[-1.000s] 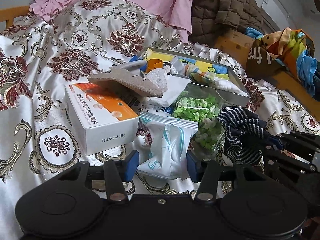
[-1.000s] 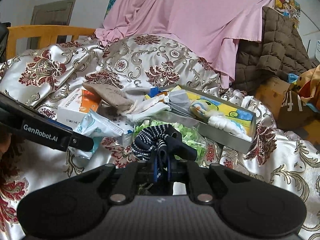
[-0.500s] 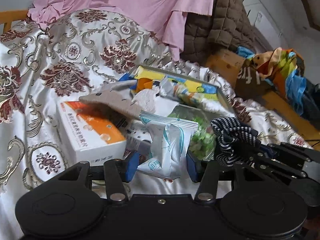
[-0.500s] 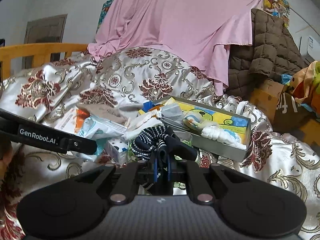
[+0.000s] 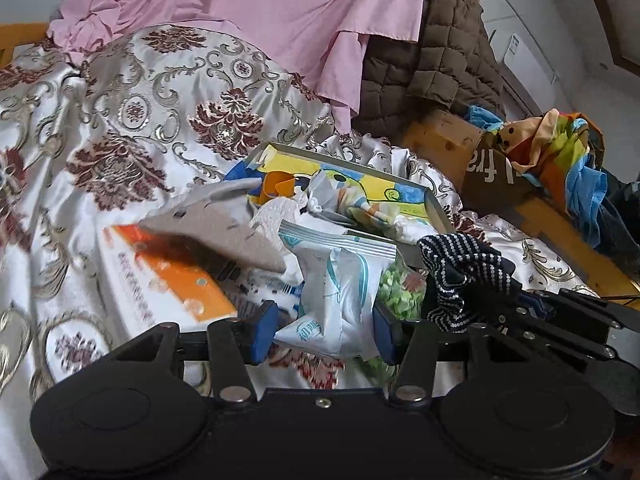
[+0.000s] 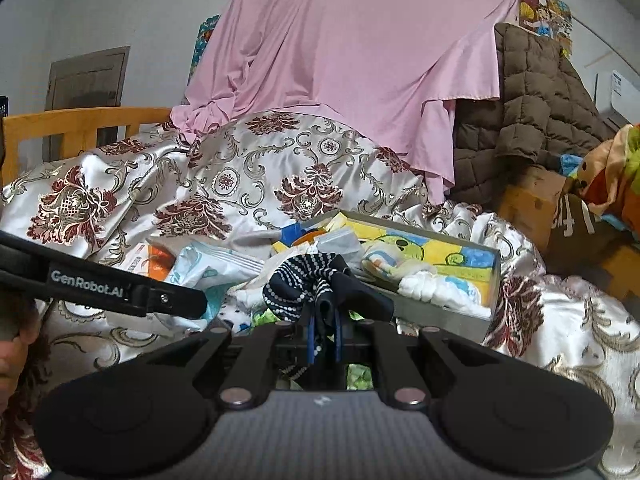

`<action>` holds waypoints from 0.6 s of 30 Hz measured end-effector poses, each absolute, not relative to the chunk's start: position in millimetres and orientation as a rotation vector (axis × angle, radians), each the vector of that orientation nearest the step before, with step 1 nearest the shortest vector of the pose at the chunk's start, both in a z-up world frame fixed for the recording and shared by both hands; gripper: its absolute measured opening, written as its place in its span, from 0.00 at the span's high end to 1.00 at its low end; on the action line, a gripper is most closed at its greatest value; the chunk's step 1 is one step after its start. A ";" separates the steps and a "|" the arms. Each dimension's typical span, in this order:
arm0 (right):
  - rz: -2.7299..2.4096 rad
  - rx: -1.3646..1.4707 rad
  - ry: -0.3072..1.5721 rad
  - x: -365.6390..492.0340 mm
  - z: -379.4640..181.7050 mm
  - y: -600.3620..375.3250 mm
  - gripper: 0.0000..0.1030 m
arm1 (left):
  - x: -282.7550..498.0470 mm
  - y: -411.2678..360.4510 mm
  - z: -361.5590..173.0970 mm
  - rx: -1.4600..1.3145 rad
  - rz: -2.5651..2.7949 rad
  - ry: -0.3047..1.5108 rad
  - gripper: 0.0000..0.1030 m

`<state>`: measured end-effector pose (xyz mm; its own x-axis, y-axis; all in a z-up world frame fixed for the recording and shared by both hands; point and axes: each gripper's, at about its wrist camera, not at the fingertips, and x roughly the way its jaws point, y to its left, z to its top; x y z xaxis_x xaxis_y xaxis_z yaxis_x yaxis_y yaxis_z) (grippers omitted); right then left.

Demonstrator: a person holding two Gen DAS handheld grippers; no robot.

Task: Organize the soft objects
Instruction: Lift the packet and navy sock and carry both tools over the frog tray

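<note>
Left wrist view: our left gripper (image 5: pixel 324 326) clamps a white pouch (image 5: pixel 340 288) above the bedspread (image 5: pixel 132 120). Our right gripper (image 6: pixel 324 334) is pinched tight on a dotted sock (image 6: pixel 304 280), near the tray (image 6: pixel 440 316).

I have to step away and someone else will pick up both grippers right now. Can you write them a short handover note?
Right gripper: shut on the dark dotted sock.
Left gripper: closed on the white pouch.
Tray lies ahead on the patterned bedspread, already holding a few soft items.
Tan sock rests on the orange-and-white box, outside the tray.
Left to do: place both held items, then the tan sock.
</note>
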<state>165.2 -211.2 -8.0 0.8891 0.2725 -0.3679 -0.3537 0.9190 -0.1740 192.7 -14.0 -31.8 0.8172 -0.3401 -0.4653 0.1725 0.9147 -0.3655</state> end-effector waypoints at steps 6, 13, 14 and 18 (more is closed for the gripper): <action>0.326 -0.245 0.335 211.1 2.6 -218.5 0.90 | 235.2 -18.7 -11.6 -0.305 -0.295 0.511 0.49; 0.310 -0.228 0.358 298.3 13.1 -224.7 0.90 | 316.4 -24.6 -0.9 -0.309 -0.303 0.512 0.49; 0.306 -0.223 0.365 311.3 13.5 -224.4 0.90 | 329.4 -23.5 -1.0 -0.317 -0.297 0.516 0.49; 0.293 -0.214 0.380 353.9 12.8 -218.5 0.90 | 370.4 -20.4 -2.0 -0.302 -0.270 0.532 0.49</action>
<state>353.9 -218.5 12.8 0.8873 0.2402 -0.3937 -0.3199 0.9355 -0.1501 370.4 -20.4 -2.0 0.8286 -0.3281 -0.4537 0.1733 0.9208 -0.3494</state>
